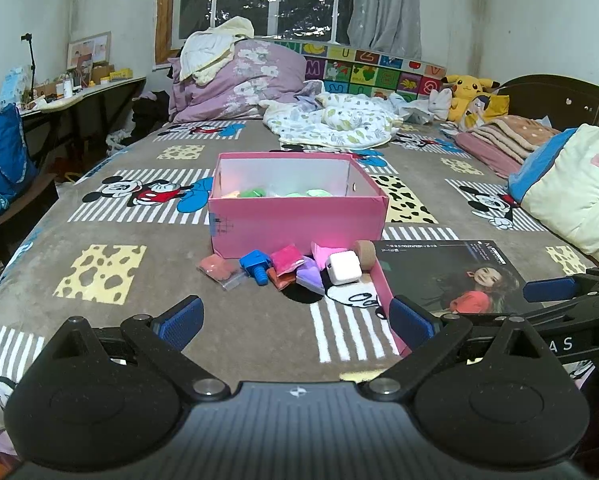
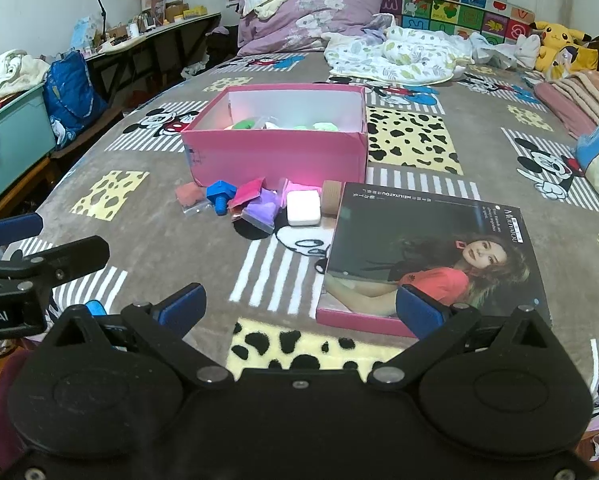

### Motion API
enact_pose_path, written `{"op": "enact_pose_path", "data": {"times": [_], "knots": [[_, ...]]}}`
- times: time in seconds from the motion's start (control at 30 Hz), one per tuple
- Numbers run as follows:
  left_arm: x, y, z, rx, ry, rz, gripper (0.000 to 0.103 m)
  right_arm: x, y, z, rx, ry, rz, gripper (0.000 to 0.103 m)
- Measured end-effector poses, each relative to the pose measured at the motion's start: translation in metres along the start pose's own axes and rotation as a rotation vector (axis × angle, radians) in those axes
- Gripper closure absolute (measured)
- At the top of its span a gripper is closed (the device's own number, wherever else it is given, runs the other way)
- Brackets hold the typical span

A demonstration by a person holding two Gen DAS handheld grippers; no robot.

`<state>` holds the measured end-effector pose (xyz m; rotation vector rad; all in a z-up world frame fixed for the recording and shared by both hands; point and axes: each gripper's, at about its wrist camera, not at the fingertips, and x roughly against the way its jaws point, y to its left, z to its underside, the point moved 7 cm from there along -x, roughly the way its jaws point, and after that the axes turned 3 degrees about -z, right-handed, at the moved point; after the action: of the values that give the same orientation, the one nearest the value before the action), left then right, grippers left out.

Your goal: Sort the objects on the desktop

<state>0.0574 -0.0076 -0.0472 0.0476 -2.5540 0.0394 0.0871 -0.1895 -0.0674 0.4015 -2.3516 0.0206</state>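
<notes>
both grippers, left (image 1: 295, 316) and right (image 2: 299, 306), gape empty; one pink box (image 1: 295, 222), one blue bolt (image 1: 255, 266).

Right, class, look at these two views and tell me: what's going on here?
A person is holding two tongs over a bed with a cartoon blanket, sorting small items. Both the left tongs and the right tongs are open and empty. A pink box already holds some green pieces. In front of it lie a blue toy bolt, coloured clay packets, a white square case and a tan tape roll. The box lid lies beside them.
</notes>
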Motion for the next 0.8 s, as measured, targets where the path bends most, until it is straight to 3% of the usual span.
{"op": "enact_pose_path", "data": {"times": [0.8], "knots": [[-0.0001,-0.0001,-0.0021,0.006,0.008,0.01,0.003,-0.0014,-0.0057,-0.0002,0.006,0.012,0.008,0.001]]}}
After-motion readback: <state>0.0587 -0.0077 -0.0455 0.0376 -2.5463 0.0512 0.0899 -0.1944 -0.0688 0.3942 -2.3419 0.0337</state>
